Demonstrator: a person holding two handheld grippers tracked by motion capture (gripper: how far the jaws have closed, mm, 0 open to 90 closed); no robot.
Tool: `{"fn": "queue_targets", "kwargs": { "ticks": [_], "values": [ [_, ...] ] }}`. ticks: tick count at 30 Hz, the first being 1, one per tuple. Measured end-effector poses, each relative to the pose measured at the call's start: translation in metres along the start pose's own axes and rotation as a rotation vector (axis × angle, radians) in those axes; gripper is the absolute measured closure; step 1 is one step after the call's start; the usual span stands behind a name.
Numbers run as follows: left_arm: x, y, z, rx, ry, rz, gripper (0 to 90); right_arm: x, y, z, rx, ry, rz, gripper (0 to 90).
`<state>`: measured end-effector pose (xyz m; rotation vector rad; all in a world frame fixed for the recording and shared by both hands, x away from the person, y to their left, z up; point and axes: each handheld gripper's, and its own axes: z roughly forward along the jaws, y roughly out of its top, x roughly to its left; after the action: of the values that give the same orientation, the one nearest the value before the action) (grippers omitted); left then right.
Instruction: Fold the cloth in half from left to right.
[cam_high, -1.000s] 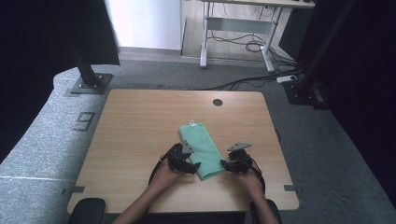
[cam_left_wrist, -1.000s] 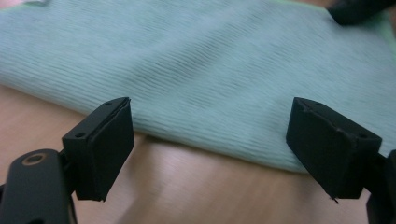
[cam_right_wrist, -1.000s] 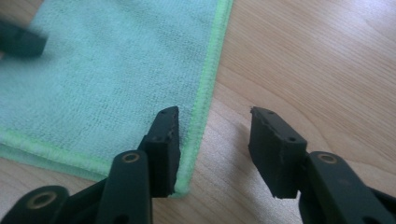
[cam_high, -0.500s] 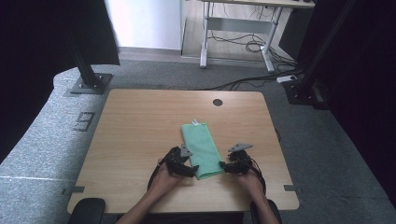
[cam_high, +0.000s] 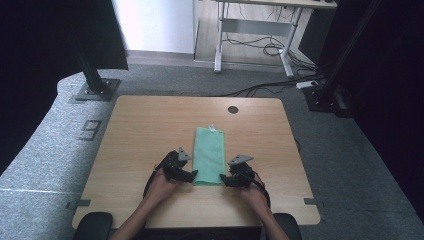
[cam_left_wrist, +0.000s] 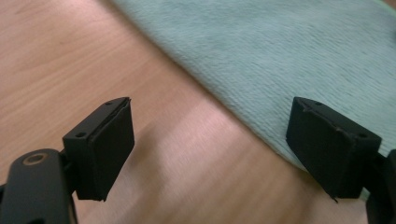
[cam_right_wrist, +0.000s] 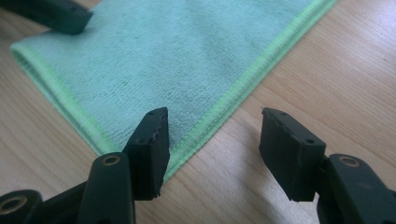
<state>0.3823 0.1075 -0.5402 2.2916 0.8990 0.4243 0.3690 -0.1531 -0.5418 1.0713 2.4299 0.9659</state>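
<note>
Green folded fuzzy cloth (cam_high: 209, 155) lies in the middle of the pale wooden table (cam_high: 140, 135). I have my left gripper (cam_high: 191, 174) and right gripper (cam_high: 225, 179) at its near corners, both wide open and holding nothing. I think I'm at the grab step, so next each must slide over its corner and pinch.

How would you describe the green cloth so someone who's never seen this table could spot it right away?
Start at the wooden table with a round hole near its far edge. In its middle lies the green cloth, folded into a long strip running away from the person, its near corners flanked by the open left gripper and right gripper. It is the table's one soft, mint-coloured thing, with a brighter stitched edge.
</note>
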Motion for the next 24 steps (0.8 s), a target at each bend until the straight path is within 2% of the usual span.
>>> {"fn": "queue_targets", "kwargs": {
  "ticks": [4,10,15,18,21,24],
  "values": [
    [-0.006,-0.009,-0.01,0.0,-0.034,-0.001,15.7,0.0,-0.001,0.002,-0.013,0.004,0.028,42.8],
    [-0.01,-0.017,-0.016,0.016,-0.047,0.006,15.7,0.007,0.002,0.004,-0.014,0.001,0.013,44.8],
    [0.002,-0.021,-0.019,0.025,-0.014,-0.005,14.8,0.012,0.005,0.007,-0.017,0.026,0.013,44.6],
    [0.012,-0.023,-0.018,0.018,-0.016,-0.047,14.7,0.016,0.008,0.011,-0.023,0.033,0.006,43.7],
    [0.015,-0.024,-0.018,0.017,-0.017,-0.051,14.7,0.018,0.012,0.014,-0.024,0.023,-0.006,42.5],
    [0.015,-0.025,-0.018,0.016,-0.025,-0.061,15.0,0.015,0.012,0.015,-0.025,0.031,0.01,38.3]
  ]
}}
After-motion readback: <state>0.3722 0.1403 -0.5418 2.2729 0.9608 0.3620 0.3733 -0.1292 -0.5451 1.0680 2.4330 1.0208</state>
